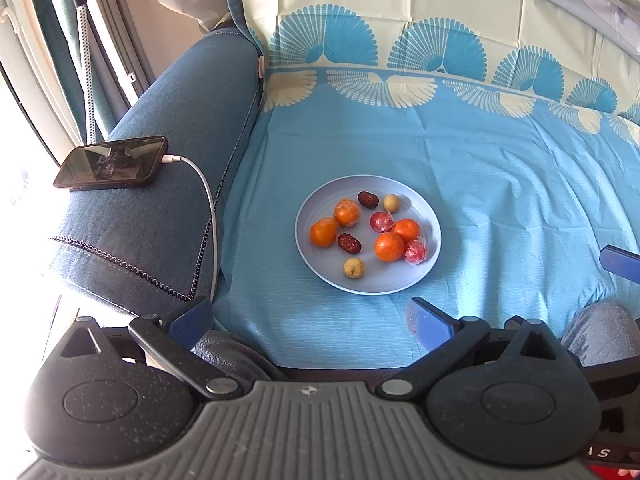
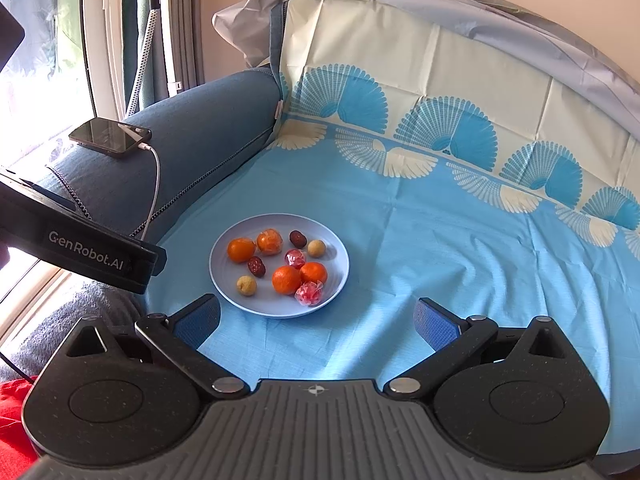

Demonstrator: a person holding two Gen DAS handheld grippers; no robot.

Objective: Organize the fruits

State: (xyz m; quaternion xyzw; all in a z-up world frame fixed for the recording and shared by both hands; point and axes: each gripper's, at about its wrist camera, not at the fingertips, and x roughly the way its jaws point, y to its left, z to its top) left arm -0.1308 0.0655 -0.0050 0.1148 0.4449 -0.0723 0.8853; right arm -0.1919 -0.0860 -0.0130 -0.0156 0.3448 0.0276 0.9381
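Note:
A pale blue plate (image 1: 428,216) (image 2: 340,256) lies on a blue patterned cloth. It holds several mandarins (image 1: 389,246) (image 2: 286,279), two dark red dates (image 1: 349,242) (image 2: 256,266), two small tan fruits (image 1: 354,268) (image 2: 246,285) and two red wrapped pieces (image 1: 415,252) (image 2: 309,293). My left gripper (image 1: 310,318) is open and empty, short of the plate's near rim. My right gripper (image 2: 318,322) is open and empty, just short of the plate. The left gripper's body (image 2: 80,244) shows at the left of the right wrist view.
A blue sofa armrest (image 1: 180,120) (image 2: 208,128) stands left of the cloth. A phone (image 1: 111,163) (image 2: 110,137) lies on it, with a white charging cable (image 1: 208,200) hanging down. The cloth (image 1: 500,184) (image 2: 460,248) runs up the sofa back. A window is at far left.

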